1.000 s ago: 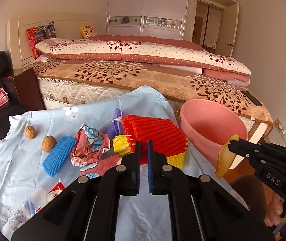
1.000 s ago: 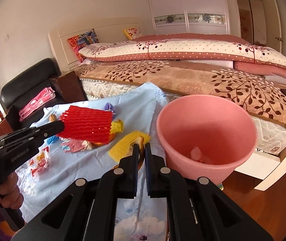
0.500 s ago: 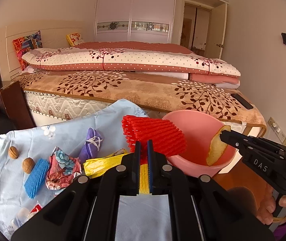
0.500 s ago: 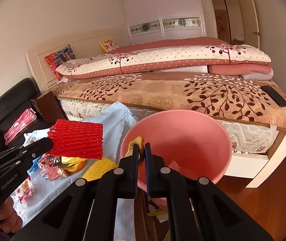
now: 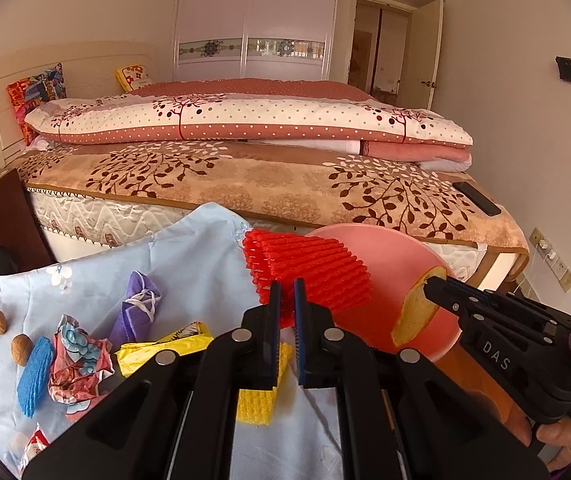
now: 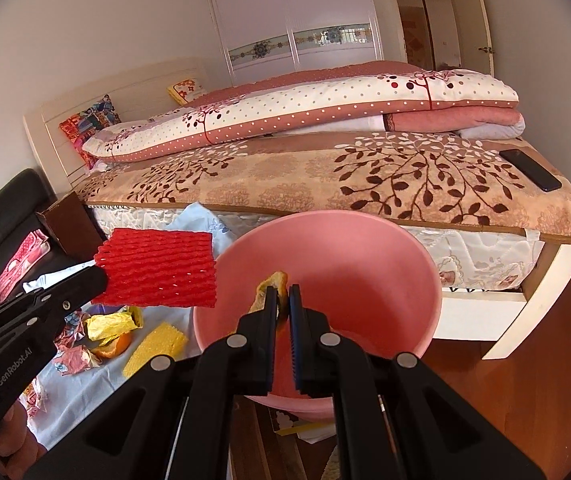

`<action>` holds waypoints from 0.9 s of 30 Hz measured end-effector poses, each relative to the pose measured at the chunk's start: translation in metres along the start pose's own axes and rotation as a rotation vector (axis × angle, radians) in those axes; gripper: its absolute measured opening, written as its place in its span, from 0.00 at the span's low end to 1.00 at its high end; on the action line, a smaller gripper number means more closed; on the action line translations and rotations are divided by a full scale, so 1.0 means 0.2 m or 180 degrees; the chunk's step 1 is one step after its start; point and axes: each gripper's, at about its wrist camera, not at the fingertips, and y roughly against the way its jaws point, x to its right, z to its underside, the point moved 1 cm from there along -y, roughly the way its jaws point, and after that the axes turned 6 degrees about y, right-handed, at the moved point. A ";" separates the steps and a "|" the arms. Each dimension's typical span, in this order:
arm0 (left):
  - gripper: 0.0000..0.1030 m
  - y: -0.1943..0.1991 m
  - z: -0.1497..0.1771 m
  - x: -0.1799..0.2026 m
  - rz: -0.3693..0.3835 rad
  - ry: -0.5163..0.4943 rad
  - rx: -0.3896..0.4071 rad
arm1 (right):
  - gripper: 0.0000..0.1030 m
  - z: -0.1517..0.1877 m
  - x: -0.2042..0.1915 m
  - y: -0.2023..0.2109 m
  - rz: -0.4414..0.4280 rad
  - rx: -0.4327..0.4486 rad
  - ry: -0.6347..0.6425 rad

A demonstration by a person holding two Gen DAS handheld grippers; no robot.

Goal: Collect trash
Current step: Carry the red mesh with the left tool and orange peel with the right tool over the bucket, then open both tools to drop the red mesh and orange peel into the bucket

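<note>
Bedroom: blue cloth [image 5: 205, 264], littered

- Red foam net [image 5: 309, 272], ribbed and matt, pinched in the left claw [image 5: 287, 292].
- Pink plastic bucket [image 6: 385, 248], smooth with a faint sheen, under the right claw [image 6: 283, 294].
- Light blue cloth [image 5: 189, 256], soft and creased, left of the left claw.
- Both claws are matt black plastic.

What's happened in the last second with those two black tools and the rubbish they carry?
Both tools carried their loads from over the blue cloth toward the pink bucket. The right tool now holds its peel over the bucket's mouth; the left tool has brought its red foam net to the rim. Neither let go. The litter on the cloth stayed put.
</note>
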 end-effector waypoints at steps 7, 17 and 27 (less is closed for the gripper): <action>0.06 -0.12 0.00 0.05 0.0029 -0.0031 -0.0100 | 0.06 0.00 0.07 -0.08 0.0087 -0.0068 -0.0064; 0.06 -0.26 0.01 0.10 0.0059 -0.0070 -0.0241 | 0.06 0.02 0.12 -0.19 0.0170 -0.0221 -0.0119; 0.06 -0.35 0.03 0.12 0.0095 -0.0107 -0.0328 | 0.06 0.03 0.16 -0.26 0.0235 -0.0310 -0.0173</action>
